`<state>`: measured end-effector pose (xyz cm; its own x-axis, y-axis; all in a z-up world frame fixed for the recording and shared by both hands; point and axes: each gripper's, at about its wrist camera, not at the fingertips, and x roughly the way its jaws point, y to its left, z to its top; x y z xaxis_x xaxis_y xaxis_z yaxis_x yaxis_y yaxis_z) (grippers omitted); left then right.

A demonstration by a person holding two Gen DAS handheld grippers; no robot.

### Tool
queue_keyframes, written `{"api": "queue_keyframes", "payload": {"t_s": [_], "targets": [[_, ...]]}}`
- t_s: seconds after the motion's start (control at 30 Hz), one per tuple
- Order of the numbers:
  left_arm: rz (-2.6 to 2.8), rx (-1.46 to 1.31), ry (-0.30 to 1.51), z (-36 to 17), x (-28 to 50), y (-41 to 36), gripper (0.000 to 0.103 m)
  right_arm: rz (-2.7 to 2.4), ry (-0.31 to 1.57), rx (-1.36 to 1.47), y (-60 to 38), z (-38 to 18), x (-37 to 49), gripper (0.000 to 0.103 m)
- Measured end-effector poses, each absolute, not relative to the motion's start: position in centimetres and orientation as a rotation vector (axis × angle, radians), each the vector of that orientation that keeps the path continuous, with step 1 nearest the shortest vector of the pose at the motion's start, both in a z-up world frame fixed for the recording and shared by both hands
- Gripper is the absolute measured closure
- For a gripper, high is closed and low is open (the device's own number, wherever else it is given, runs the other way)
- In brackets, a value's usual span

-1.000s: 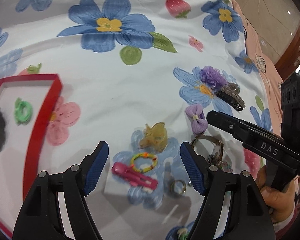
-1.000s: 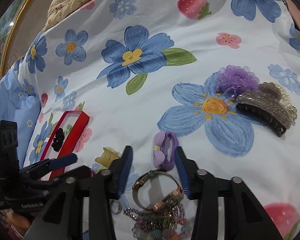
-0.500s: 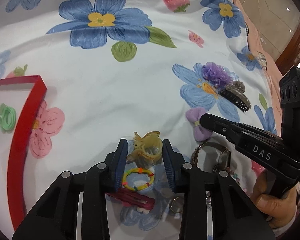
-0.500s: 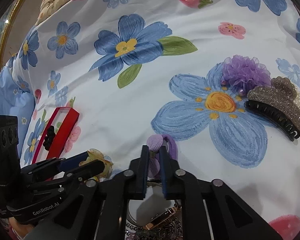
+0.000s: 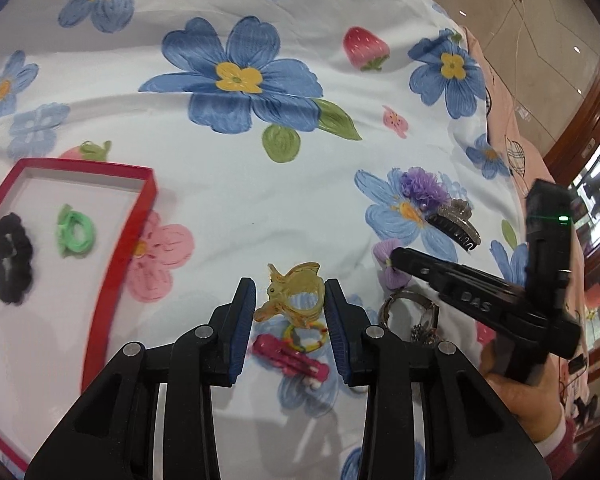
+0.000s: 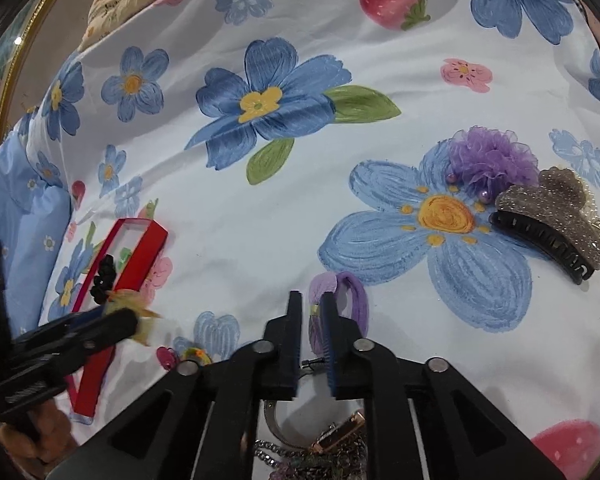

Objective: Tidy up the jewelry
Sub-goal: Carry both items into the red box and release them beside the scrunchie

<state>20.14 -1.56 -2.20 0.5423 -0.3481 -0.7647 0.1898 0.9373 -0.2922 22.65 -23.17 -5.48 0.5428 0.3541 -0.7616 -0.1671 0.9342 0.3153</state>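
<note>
My left gripper (image 5: 291, 304) is shut on a yellow translucent claw clip (image 5: 296, 294) and holds it above the sheet. My right gripper (image 6: 311, 312) is shut on a purple bow hair tie (image 6: 340, 300); it also shows in the left wrist view (image 5: 388, 264). A red-rimmed tray (image 5: 116, 276) at the left holds a black scrunchie (image 5: 11, 258) and a green hair tie (image 5: 75, 232). Below the left gripper lie a pink hair clip (image 5: 290, 356) and a multicoloured ring band (image 5: 305, 334). A watch and chains (image 6: 324, 444) lie under the right gripper.
A purple tulle flower (image 6: 492, 158) and a glittery brown claw clip (image 6: 552, 220) lie at the right on the flower-print sheet (image 6: 228, 216). A blue pillow (image 6: 20, 232) is at the left. The bed edge and floor (image 5: 540, 40) are at the far right.
My left gripper has closed on the yellow claw clip and lifted it, swinging left so the tray shows more. My right gripper closed on the purple bow tie.
</note>
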Motion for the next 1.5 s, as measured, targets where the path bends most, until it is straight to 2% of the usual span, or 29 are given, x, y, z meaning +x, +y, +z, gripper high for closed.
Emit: {"api": "queue_keyframes", "payload": {"t_s": [0.03,0.1,0.2,0.23,0.47,0.8,1.5], "targets": [[-0.319,-0.183,0.945,-2.1,20.0,-1.3,0.07,0.306,0.957,0.206,-23.0,-5.7,22.8,0.076],[-0.311,-0.18,0.943,-2.1,19.7,-0.9,0.07,0.298,0.973,0.19,-22.5,-6.3,23.2,0.075],[-0.302,-0.191,0.942,-2.0,19.3,0.0,0.07,0.28,0.997,0.173,-22.2,-7.2,23.5,0.08],[-0.297,-0.194,0.94,-2.0,19.2,0.3,0.07,0.273,0.994,0.167,-22.3,-7.2,23.4,0.089],[-0.268,-0.213,0.917,-1.4,18.2,2.5,0.07,0.31,0.945,0.175,-21.5,-5.3,22.1,0.089],[-0.176,-0.237,0.886,-0.6,16.1,7.8,0.07,0.462,0.904,0.169,-15.3,-2.5,20.8,0.089],[-0.002,-0.29,0.885,-1.6,15.1,18.5,0.07,0.698,0.91,0.052,-1.6,-1.5,20.3,0.089]]}}
